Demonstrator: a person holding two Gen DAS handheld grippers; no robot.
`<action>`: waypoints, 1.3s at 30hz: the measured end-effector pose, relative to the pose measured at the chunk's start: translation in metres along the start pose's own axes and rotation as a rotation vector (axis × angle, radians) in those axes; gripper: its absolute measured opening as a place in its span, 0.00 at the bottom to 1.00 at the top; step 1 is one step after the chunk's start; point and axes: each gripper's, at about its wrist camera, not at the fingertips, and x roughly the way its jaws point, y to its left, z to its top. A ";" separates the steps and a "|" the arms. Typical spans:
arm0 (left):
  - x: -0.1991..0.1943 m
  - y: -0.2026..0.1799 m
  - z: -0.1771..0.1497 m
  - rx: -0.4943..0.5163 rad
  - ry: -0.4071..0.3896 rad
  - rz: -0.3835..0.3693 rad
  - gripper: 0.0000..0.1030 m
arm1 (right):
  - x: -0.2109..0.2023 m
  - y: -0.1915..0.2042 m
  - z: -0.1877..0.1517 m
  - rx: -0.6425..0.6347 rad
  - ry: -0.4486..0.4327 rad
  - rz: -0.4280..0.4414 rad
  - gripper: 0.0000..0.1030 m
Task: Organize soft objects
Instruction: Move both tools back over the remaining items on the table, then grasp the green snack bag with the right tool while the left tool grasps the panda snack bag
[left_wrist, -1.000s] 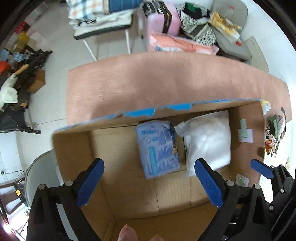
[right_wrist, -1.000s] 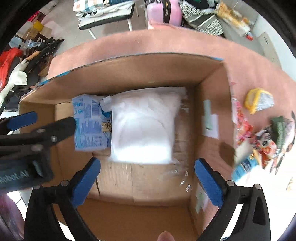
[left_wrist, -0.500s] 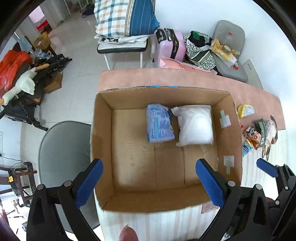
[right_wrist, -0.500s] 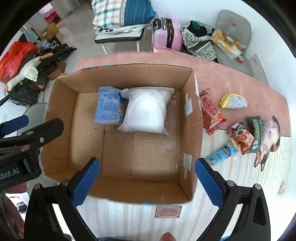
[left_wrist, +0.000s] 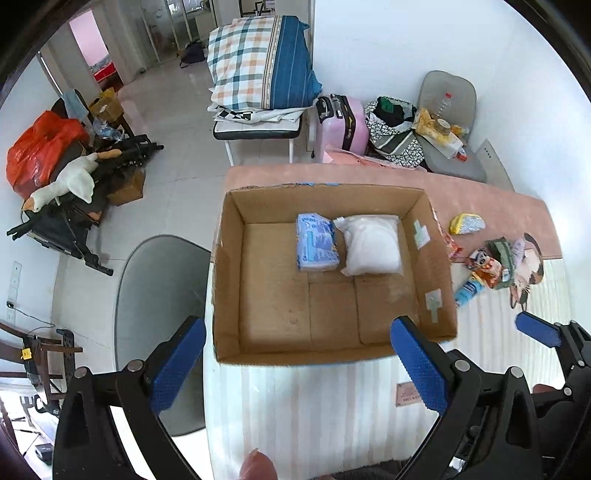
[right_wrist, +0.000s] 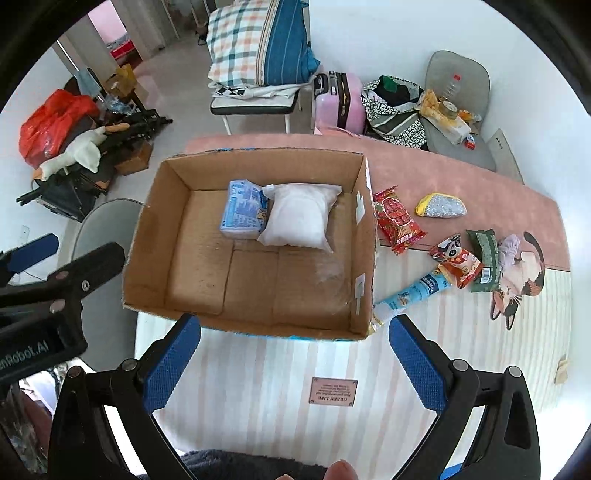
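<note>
An open cardboard box (left_wrist: 439, 295) (right_wrist: 147, 258) stands on the table. Inside, at its far side, lie a blue tissue pack (left_wrist: 317, 246) (right_wrist: 243, 209) and a white soft bag (left_wrist: 371, 245) (right_wrist: 300, 218), side by side. Right of the box lie a red snack packet (right_wrist: 397, 218), a yellow-and-silver pouch (right_wrist: 439, 205) (left_wrist: 467, 224), a blue tube (right_wrist: 413, 293) (left_wrist: 467, 291), an orange cartoon packet (right_wrist: 458, 263) and a green pack (right_wrist: 484, 258). My left gripper (left_wrist: 299, 369) and right gripper (right_wrist: 295, 365) hang open and empty above the table's near edge, in front of the box.
The table has a striped cloth (right_wrist: 277, 387) with a cat picture (right_wrist: 517, 280) and a pink far part (right_wrist: 461, 177). A grey chair (left_wrist: 155, 295) stands left of the table. Beyond are a bench with a plaid pillow (left_wrist: 258, 62), a pink suitcase (left_wrist: 340, 122) and floor clutter.
Both grippers have pulled back and up from inside the box to above the table's near edge. The blue pack and white bag stay in the box.
</note>
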 end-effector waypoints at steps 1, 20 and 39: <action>-0.003 -0.002 -0.002 0.002 -0.002 0.003 0.99 | -0.004 -0.002 -0.003 0.007 0.000 0.027 1.00; 0.127 -0.237 0.082 0.025 0.331 -0.223 0.90 | 0.040 -0.315 0.027 0.374 0.113 -0.028 0.94; 0.331 -0.340 0.091 -0.221 0.820 -0.303 0.69 | 0.238 -0.453 0.050 0.425 0.510 0.017 0.42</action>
